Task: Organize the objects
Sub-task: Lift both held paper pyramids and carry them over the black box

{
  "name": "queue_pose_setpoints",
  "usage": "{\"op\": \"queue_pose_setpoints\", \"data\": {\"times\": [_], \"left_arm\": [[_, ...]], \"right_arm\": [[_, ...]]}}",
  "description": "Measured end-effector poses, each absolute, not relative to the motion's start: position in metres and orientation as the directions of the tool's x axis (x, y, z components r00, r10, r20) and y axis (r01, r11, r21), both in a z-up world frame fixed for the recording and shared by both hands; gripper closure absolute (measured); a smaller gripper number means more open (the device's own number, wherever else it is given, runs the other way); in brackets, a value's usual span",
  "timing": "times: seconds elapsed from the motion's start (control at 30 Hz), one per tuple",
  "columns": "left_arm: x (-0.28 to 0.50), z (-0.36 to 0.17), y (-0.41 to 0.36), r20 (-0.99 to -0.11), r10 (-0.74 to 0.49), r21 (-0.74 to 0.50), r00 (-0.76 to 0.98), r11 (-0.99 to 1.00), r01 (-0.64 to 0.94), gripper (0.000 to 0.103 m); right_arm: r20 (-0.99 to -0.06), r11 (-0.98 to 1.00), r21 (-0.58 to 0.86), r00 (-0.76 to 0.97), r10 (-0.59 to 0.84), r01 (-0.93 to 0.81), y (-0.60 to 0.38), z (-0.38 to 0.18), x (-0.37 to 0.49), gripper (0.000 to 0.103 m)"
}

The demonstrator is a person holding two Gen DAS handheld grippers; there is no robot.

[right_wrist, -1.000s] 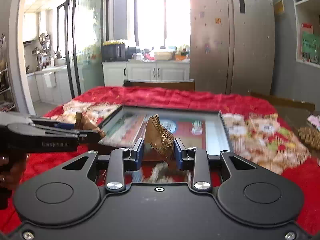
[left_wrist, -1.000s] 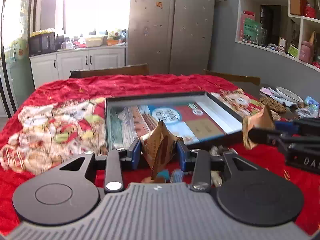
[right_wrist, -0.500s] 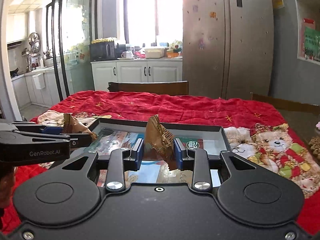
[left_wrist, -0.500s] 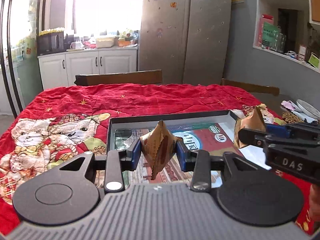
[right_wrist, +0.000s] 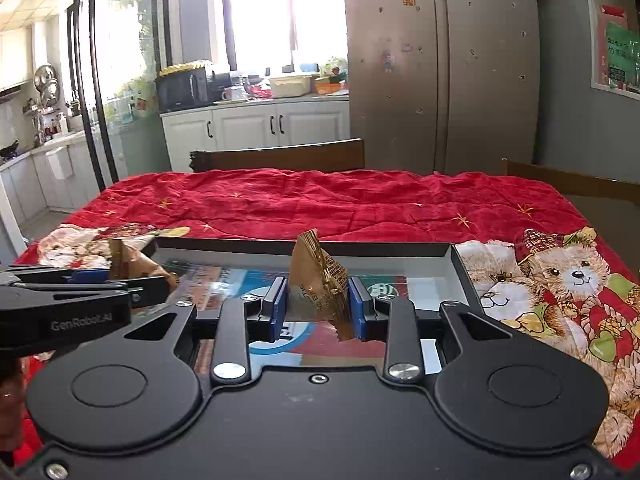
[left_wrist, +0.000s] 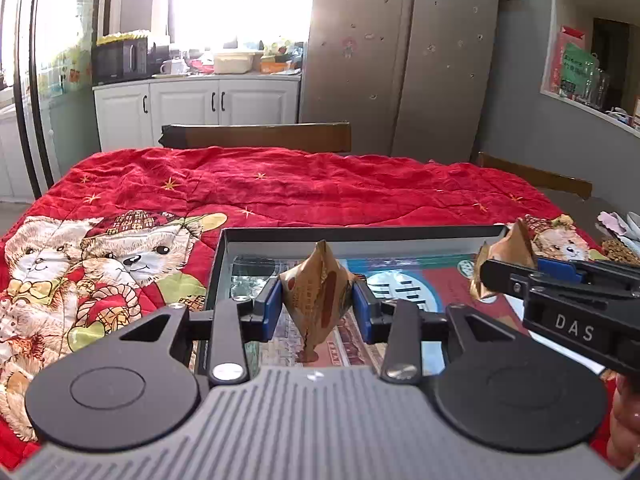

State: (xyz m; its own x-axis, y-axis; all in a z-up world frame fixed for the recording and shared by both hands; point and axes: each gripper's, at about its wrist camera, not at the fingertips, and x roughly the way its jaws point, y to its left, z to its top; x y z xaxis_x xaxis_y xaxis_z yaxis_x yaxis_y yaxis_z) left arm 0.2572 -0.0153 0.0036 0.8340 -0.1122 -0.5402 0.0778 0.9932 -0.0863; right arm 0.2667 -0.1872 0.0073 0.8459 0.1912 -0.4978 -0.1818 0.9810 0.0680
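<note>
My left gripper (left_wrist: pixel 316 308) is shut on a brown pyramid-shaped snack packet (left_wrist: pixel 318 292) and holds it above the left part of a shallow black tray (left_wrist: pixel 360 234) with a printed picture on its floor. My right gripper (right_wrist: pixel 318 304) is shut on a second brown and gold packet (right_wrist: pixel 316 280) above the same tray (right_wrist: pixel 360 249). The right gripper with its packet (left_wrist: pixel 508 256) shows at the right of the left wrist view. The left gripper with its packet (right_wrist: pixel 128 260) shows at the left of the right wrist view.
The tray lies on a red quilt with teddy bear prints (left_wrist: pixel 280 184) that covers the table. Wooden chair backs (left_wrist: pixel 256 136) stand at the far edge. Small items (left_wrist: pixel 620 240) lie at the table's right end. A fridge and cabinets stand behind.
Both grippers have moved forward and up over the tray, each still holding its packet. The loose items that lay in front of the tray have passed out of view.
</note>
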Motion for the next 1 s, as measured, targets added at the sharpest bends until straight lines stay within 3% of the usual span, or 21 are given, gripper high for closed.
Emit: {"op": "queue_pose_setpoints", "data": {"times": [1.0], "left_arm": [[0.289, -0.024, -0.016, -0.622, -0.051, -0.034, 0.781, 0.999, 0.038, 0.061]], "right_arm": [[-0.601, 0.986, 0.027, 0.786, 0.146, -0.163, -0.179, -0.023, 0.315, 0.072]]}}
